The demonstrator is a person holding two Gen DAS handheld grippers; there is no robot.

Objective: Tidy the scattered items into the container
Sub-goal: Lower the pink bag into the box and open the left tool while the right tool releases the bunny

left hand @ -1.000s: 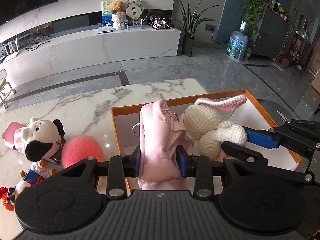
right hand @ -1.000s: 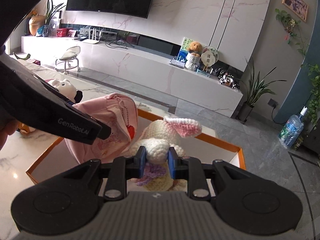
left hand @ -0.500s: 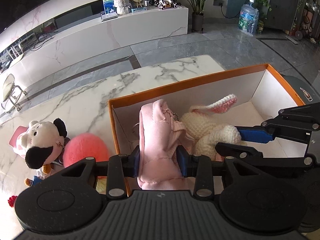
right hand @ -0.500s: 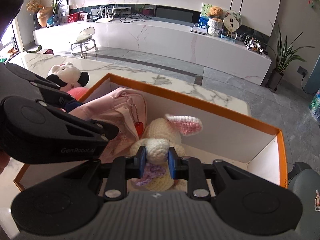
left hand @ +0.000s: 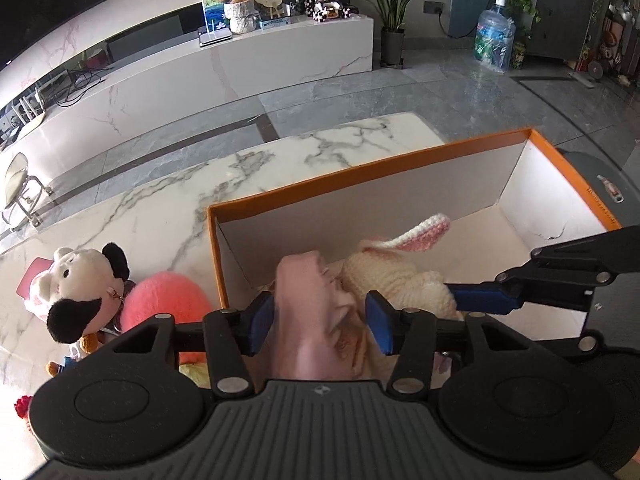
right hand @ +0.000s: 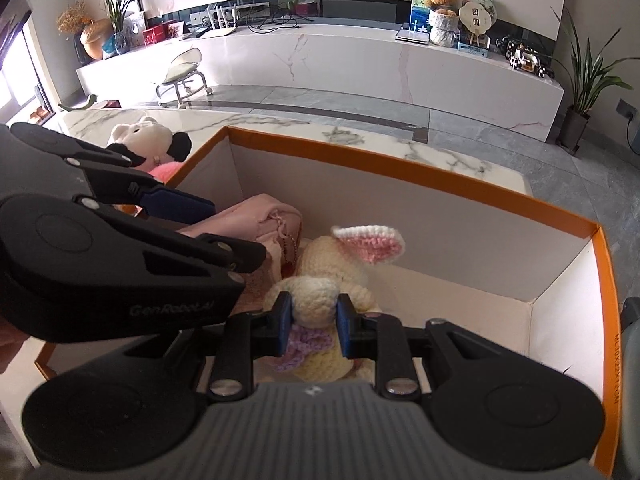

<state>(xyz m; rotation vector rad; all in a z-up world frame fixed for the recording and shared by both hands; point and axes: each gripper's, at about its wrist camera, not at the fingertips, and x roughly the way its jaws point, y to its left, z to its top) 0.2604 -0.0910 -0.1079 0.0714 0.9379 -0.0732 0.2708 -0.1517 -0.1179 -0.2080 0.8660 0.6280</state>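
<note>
Holding the bunny (right hand: 320, 276) tight in my right hand-held gripper (right hand: 313, 322) — down in the box (right hand: 416, 178). My left hand-held gripper (left hand: 320, 322) is spread wide around the pink bag (left hand: 308, 300) — it's inside too.

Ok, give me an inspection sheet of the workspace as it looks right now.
Surface: white marble table.
Job's things: orange box on the table; pink pouch and crochet bunny inside it.
Clutter: cow plush, pink fuzzy ball and smaller toys left of the box.
Grippers: left gripper open, fingers either side of the pouch; right gripper shut on the bunny.
Cables: loose cords on the far TV console.
Surroundings: stool, potted plant, water bottle.
</note>
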